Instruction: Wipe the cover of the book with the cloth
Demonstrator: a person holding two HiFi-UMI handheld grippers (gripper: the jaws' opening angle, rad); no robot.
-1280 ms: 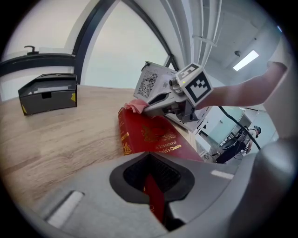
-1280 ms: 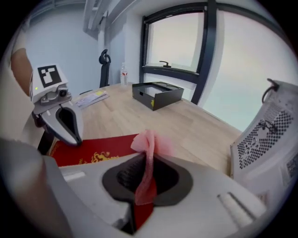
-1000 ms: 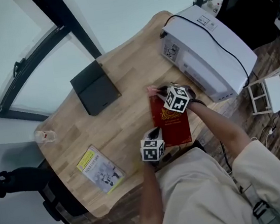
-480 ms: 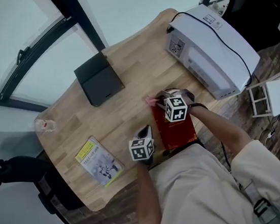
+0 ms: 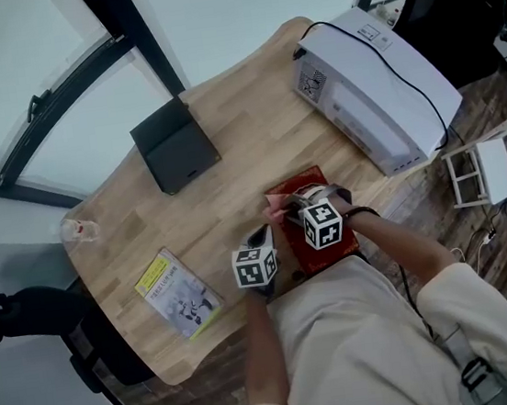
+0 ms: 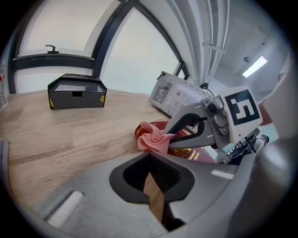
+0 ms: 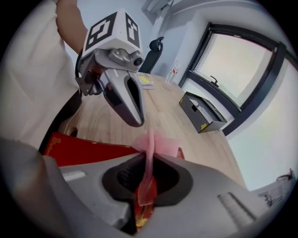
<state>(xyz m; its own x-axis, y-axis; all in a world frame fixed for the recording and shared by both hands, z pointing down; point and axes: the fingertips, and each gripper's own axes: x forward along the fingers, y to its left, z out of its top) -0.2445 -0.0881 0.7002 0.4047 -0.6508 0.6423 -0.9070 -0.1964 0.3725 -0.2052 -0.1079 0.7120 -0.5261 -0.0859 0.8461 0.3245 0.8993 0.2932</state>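
Tongs on right (image 7: 148, 160) are clamping crumpled pink cloth (image 7: 158, 141) at red hardcover book's (image 5: 310, 185) corner | left tongs (image 6: 150, 158) are hovering closed, empty, above light wooden table (image 5: 236, 144).

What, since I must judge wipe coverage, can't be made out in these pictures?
Red book cover, head view: largely hidden under the right gripper; print too small.
Same cover, right gripper view: cut off by the gripper's body.
Whether the pink cloth touches the cover: unclear in every view.
Yellow booklet: text too small.
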